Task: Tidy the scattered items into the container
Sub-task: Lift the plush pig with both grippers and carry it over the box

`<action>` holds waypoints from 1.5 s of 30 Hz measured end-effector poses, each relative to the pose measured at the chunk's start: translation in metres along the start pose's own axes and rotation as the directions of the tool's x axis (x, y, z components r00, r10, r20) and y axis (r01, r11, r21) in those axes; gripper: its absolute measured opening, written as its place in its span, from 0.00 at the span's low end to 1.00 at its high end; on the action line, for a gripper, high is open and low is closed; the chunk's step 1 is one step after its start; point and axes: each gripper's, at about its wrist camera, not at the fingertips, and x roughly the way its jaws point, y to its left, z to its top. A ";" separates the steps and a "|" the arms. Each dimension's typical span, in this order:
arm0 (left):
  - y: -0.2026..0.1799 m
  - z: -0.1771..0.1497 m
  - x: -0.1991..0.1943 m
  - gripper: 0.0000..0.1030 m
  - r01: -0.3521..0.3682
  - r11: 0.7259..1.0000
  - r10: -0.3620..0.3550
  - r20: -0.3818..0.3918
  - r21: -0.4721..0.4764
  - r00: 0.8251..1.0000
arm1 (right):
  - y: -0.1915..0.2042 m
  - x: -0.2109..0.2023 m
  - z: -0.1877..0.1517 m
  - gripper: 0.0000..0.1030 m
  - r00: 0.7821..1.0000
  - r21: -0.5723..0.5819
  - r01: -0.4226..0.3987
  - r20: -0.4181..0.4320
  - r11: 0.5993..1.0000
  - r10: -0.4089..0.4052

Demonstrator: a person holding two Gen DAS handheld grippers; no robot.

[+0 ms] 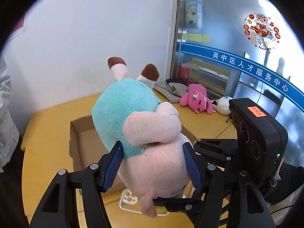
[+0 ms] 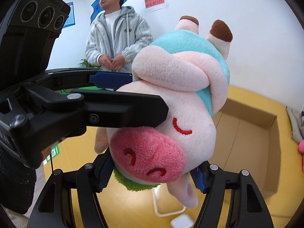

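A big plush pig (image 1: 152, 129) in a teal outfit hangs upside down above the yellow table, brown hooves pointing up. My left gripper (image 1: 152, 152) is shut on its pink head, blue pads pressed in from both sides. In the right wrist view the pig (image 2: 171, 98) shows its snout and closed eyes, and my right gripper (image 2: 152, 171) is shut on the lower head. The left gripper (image 2: 149, 94) reaches in from the left there. An open cardboard box (image 1: 79, 133) sits below and behind the pig, and shows empty on the right (image 2: 256, 142).
A pink plush bear (image 1: 195, 100), a white plush (image 1: 224, 104) and grey cloth (image 1: 171, 91) lie at the table's far corner by a glass wall. A white plastic piece (image 1: 129, 199) lies under the pig. A person in a grey hoodie (image 2: 117, 41) stands beyond the table.
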 end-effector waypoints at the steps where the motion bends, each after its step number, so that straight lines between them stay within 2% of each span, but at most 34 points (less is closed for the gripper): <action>1: 0.002 0.007 0.001 0.61 0.001 1.000 -0.001 0.009 0.009 1.000 | -0.001 -0.001 0.006 0.72 1.000 -0.006 0.008 0.005 1.000 -0.008; 9: 0.021 0.060 0.006 0.61 0.023 0.999 -0.025 0.055 0.040 0.998 | -0.009 0.006 0.064 0.72 0.998 -0.032 0.054 0.047 0.998 -0.052; 19: 0.055 0.081 0.029 0.61 0.036 0.999 -0.037 0.040 0.032 0.999 | -0.027 0.036 0.095 0.72 0.998 0.003 0.054 0.038 0.999 -0.054; 23: 0.065 0.082 0.047 0.61 0.047 0.999 -0.047 0.016 0.022 0.999 | -0.047 0.046 0.090 0.72 0.998 0.026 0.051 0.019 0.998 -0.052; 25: 0.069 0.080 0.057 0.61 0.052 0.999 -0.052 0.002 0.015 0.999 | -0.061 0.042 0.077 0.72 0.999 0.038 0.050 0.008 0.998 -0.050; 45: 0.120 0.034 0.154 0.61 0.085 0.990 -0.103 -0.164 -0.112 0.981 | -0.121 0.130 0.010 0.72 0.986 0.158 0.003 -0.166 0.987 0.024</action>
